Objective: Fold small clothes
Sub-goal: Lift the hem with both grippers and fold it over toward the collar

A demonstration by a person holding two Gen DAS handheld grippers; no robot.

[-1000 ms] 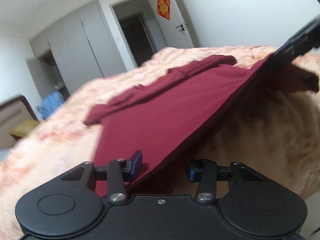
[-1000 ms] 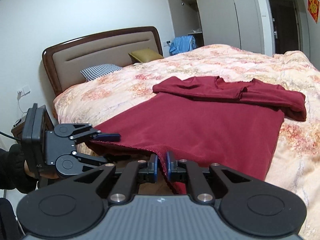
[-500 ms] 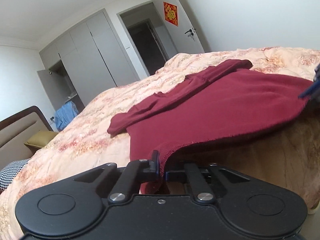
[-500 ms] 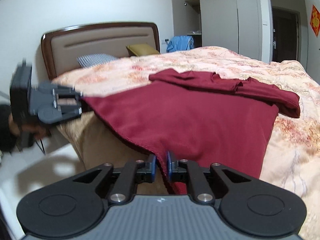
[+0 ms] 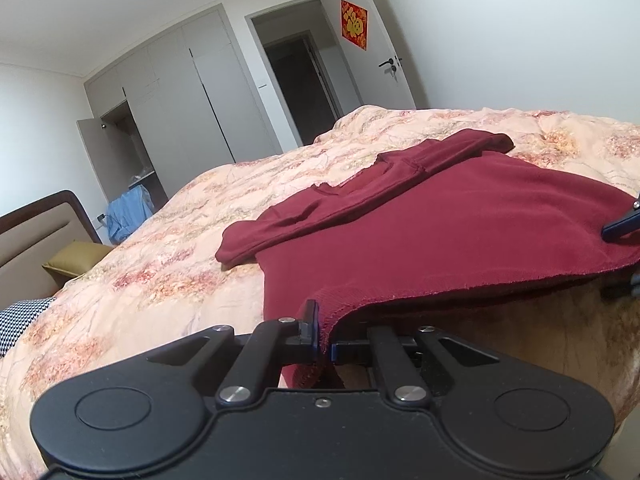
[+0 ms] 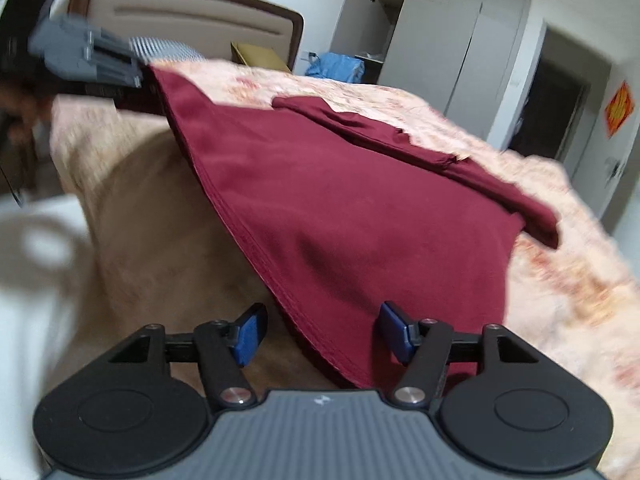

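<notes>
A dark red long-sleeved top (image 5: 460, 228) lies on the floral bedspread, sleeves folded across its far end, hem hanging over the bed's near edge. My left gripper (image 5: 325, 338) is shut on the hem's corner. In the right wrist view the same top (image 6: 360, 208) runs from the left gripper (image 6: 132, 70) at the upper left down toward my right gripper (image 6: 320, 334). The right gripper is open, with the hem corner lying loose between its blue pads (image 6: 250, 332). The right gripper's tip (image 5: 622, 226) shows at the right edge of the left wrist view.
The bed (image 5: 160, 272) with its peach floral cover fills both views. A brown headboard (image 6: 192, 12), a checked pillow (image 5: 20, 320) and an olive pillow (image 5: 76, 258) are at its head. Grey wardrobes (image 5: 188, 92), blue clothing (image 5: 128, 212) and a dark doorway (image 5: 304, 76) stand beyond.
My left gripper closed on the hem corner and lifted it. My right gripper, shut on the other corner before, has opened and let the cloth go.
</notes>
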